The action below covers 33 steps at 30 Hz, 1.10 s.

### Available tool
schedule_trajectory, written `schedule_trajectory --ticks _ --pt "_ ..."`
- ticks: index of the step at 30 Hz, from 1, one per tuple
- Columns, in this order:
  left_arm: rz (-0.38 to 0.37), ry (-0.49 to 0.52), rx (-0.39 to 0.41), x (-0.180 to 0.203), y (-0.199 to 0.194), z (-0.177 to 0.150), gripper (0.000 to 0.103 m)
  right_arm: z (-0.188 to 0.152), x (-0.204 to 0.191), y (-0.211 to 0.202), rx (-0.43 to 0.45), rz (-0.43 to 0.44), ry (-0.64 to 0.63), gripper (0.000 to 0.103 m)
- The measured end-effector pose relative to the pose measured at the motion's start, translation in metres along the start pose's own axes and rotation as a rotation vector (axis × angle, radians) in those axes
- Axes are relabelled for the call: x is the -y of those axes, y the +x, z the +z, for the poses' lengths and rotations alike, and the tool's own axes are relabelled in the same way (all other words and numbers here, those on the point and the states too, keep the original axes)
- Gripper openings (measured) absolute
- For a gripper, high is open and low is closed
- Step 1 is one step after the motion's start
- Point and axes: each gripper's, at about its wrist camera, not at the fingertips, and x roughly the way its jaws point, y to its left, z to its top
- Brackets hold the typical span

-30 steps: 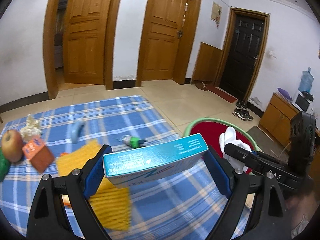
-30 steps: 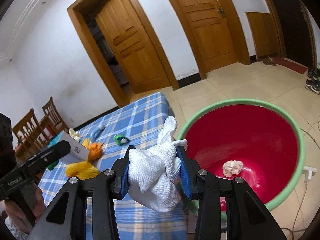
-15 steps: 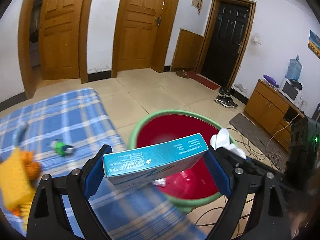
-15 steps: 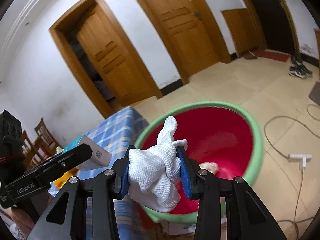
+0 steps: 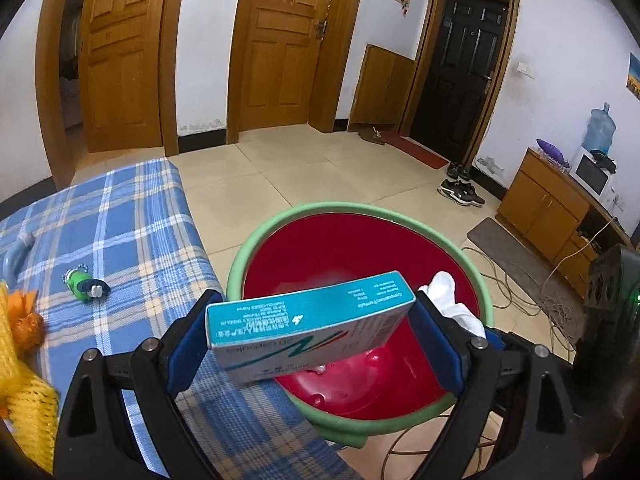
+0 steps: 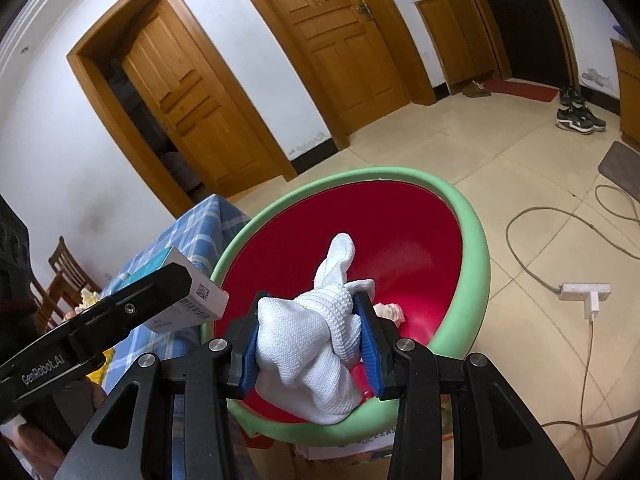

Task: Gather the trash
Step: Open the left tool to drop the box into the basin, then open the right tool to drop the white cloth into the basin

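My left gripper is shut on a teal and white medicine box, held above the near left rim of a red basin with a green rim. My right gripper is shut on a crumpled white cloth, held over the near edge of the same basin. A small crumpled tissue lies inside the basin. The box also shows in the right wrist view, held by the left gripper at the left.
A table with a blue plaid cloth stands left of the basin, with a small green bottle and a yellow net on it. Cables and a power strip lie on the tiled floor. Shoes sit by the dark door.
Both grippers have swung right, off the table and over the red basin, each holding its item. The basin is now closer and larger in both views.
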Motion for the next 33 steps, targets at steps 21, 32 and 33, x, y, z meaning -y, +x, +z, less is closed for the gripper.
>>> schedule_trajectory --ticks 21,32,33 --pt "-0.046 -0.080 0.001 -0.014 -0.006 -0.003 0.099 0.001 -0.004 -0.001 0.006 -0.012 -0.044 0.042" --pt "-0.027 -0.055 0.034 -0.009 -0.013 -0.002 0.099 0.002 -0.013 0.002 0.041 -0.017 -0.094 0.046" --pt "-0.028 -0.059 0.034 -0.011 -0.012 -0.002 0.099 0.003 -0.014 0.003 0.038 -0.029 -0.099 0.047"
